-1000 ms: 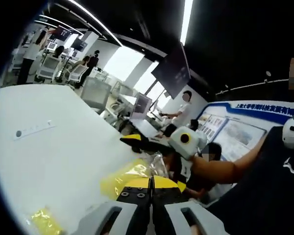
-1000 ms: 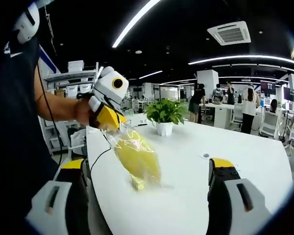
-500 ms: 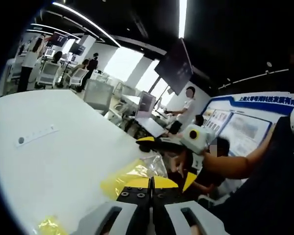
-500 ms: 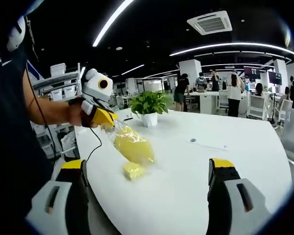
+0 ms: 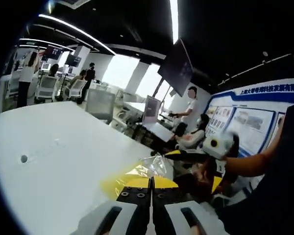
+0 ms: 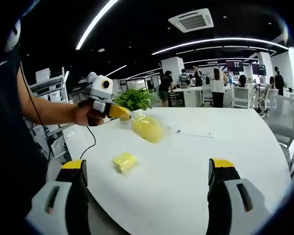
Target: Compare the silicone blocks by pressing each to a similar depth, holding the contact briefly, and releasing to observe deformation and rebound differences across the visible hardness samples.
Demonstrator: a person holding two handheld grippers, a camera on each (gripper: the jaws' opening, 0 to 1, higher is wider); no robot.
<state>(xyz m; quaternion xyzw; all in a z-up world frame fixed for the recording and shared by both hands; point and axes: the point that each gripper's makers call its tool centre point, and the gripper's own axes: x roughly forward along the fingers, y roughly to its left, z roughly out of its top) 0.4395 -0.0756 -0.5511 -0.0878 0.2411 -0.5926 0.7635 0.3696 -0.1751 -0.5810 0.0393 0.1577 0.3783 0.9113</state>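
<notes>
The left tongs (image 6: 118,112) are clamped on a clear bag (image 6: 147,128) with yellow stuff inside; the bag hangs above the white desk (image 6: 196,166), near its far left edge; in the left gripper view the jaws sit pressed together on the bag (image 5: 137,175); one yellow block (image 6: 124,161) lies on the desk near the front left edge, between the right tongs (image 6: 149,196) and the bag; the right tongs are wide apart, holding nothing; a green plant (image 6: 134,98) stands behind the bag.

left gripper view looks along its shut jaws, close above the white table (image 5: 54,161); right gripper view faces across it between spread jaws.
</notes>
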